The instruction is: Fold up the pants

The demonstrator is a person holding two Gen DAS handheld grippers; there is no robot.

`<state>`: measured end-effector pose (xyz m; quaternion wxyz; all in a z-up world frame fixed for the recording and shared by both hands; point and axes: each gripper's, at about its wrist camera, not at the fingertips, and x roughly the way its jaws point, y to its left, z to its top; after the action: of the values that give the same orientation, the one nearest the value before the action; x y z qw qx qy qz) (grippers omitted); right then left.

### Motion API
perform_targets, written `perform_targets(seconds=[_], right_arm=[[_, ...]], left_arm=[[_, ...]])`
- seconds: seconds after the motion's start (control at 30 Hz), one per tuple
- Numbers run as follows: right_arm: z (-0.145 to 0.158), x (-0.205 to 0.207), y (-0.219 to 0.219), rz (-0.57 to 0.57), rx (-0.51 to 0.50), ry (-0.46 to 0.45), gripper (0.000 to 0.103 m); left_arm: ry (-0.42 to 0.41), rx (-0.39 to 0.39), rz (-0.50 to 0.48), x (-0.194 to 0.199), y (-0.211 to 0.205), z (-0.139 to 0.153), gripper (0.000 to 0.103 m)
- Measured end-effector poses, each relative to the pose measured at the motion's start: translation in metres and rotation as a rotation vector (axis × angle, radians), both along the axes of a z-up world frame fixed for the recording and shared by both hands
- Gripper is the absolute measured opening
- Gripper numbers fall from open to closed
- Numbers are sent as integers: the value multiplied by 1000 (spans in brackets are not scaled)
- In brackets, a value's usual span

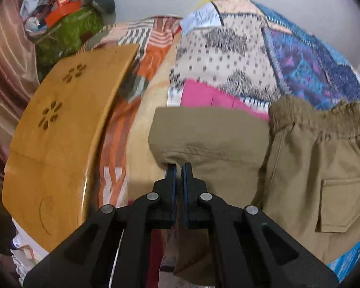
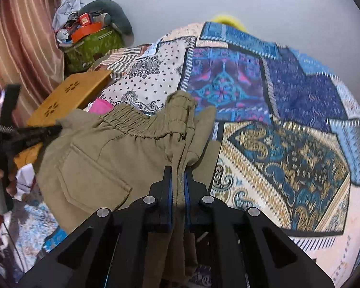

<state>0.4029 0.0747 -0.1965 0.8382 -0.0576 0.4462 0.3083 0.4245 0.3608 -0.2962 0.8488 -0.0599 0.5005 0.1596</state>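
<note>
The khaki pants (image 1: 228,144) hang above a patchwork bedspread (image 1: 228,55), held up between both grippers. My left gripper (image 1: 178,168) is shut on a fold of the khaki cloth near its left edge. The elastic waistband (image 1: 319,117) and a flap pocket (image 1: 340,204) show at the right. In the right wrist view my right gripper (image 2: 178,170) is shut on bunched pants fabric (image 2: 108,158) beside the waistband (image 2: 141,124). The left gripper (image 2: 57,127) shows there at the far left, pinching the opposite edge.
A wooden lap table (image 1: 60,132) with flower cut-outs lies on the bed at left, also in the right wrist view (image 2: 69,96). A green bag (image 1: 67,33) piled with clutter stands in the back corner by a striped curtain (image 2: 21,48). A pink cloth (image 1: 204,94) lies behind the pants.
</note>
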Motion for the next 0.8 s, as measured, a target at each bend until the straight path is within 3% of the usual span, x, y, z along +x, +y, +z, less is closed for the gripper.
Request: perform_targets(seconds=[0.1,0.17,0.3,0.43,0.53,0.8], right_arm=[[-3,-1,3,14,-35,46,17],[-1,-8,5,20,-68,31,20],[1,-16,4,44,-110,49,43],[10,-34,-2,68,-142,28,43],[26,-48,-11,61,-128,15,43],[98,-92,-37,46,-66,-130,43]], left_arm=[[32,38,-8,-5,-7,-3,8],[51,65,-16,-9,-12,-2,11],[71,75,-24,-20,-18,8,23],[42,33,-33,-39,-26,31,37],[6,68,-54,-55,-39,52,47],[-154,101,-95,-116,-86,145,50]])
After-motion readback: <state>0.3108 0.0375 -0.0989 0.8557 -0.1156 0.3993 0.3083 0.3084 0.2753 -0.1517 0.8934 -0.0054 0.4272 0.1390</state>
